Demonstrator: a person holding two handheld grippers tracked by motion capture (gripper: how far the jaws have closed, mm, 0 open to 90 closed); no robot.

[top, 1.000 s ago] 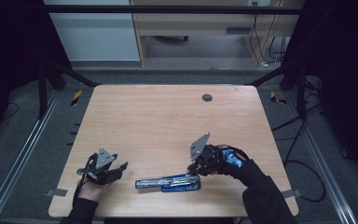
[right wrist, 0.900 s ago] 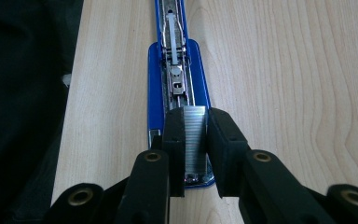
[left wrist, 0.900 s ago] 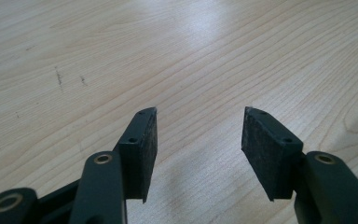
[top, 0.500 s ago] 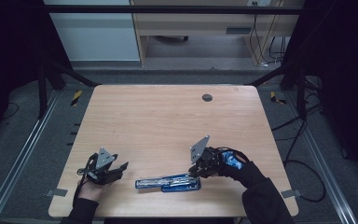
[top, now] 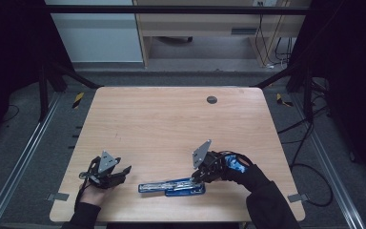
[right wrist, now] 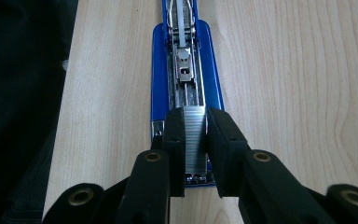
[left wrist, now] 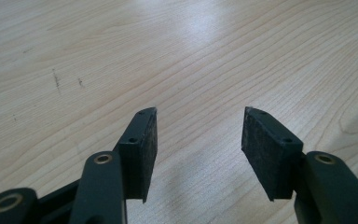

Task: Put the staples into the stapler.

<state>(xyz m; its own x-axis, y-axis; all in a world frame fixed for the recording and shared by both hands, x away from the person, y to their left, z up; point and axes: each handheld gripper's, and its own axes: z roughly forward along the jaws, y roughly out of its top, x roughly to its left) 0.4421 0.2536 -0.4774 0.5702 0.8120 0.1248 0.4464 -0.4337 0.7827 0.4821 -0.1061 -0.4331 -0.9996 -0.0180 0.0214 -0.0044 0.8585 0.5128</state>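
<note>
Wood table (top: pixel 171 124) w/ dark round grommet (top: pixel 211 99).

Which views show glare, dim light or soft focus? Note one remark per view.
High view: dim, dark surround, blue stapler small and soft. Left gripper view: pale glare on the table far off; left gripper pads sharp. Right gripper view: right gripper clamps a shiny strip of staples; the stapler's far end blurs.

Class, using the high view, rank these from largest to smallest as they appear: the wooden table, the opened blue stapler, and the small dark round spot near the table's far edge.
1. wooden table, by far the largest.
2. blue stapler, lying opened out near the front edge.
3. dark round spot, the smallest; it sits farther from the camera, but the gap is too big for that to matter.
</note>
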